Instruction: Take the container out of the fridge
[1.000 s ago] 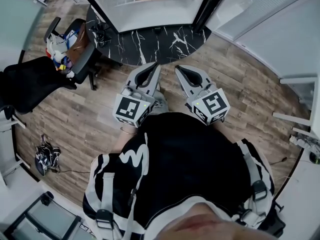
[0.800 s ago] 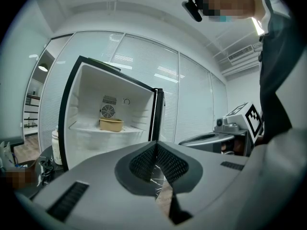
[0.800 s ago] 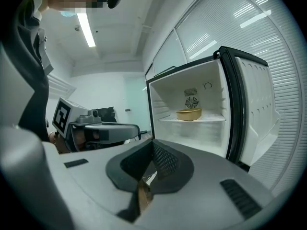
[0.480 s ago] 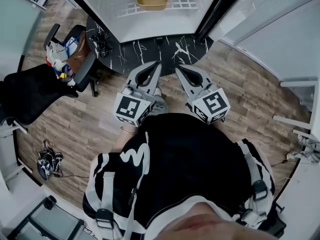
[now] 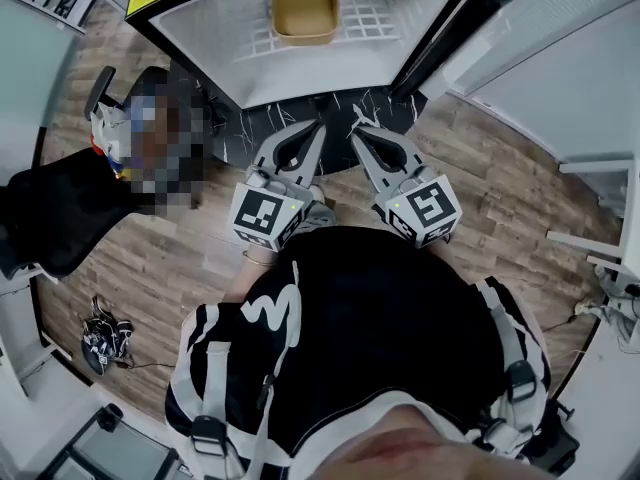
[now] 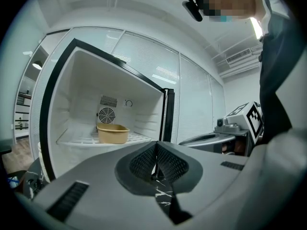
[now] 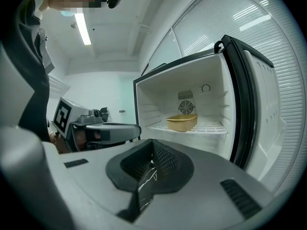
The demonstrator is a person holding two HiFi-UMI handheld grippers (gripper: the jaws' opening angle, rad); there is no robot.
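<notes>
A tan open container [image 5: 304, 9] sits on the white wire shelf [image 5: 370, 13] inside the open fridge [image 5: 215, 43]. It shows too in the left gripper view as a tan container [image 6: 112, 133] and in the right gripper view as the same container [image 7: 182, 122]. My left gripper [image 5: 316, 128] and right gripper [image 5: 354, 134] are side by side, both shut and empty, pointing at the fridge. They are short of the shelf, over the black marbled floor patch [image 5: 268, 126].
A black office chair [image 5: 60, 203] with clutter stands at the left on the wood floor. The fridge door frame [image 5: 432, 38] edges the opening on the right, with white panels [image 5: 560, 78] beyond. Shoes [image 5: 100, 336] lie at lower left.
The fridge and its tan container have slid further into the head view, closer to both grippers. The grippers keep their pose side by side, jaws still shut.
</notes>
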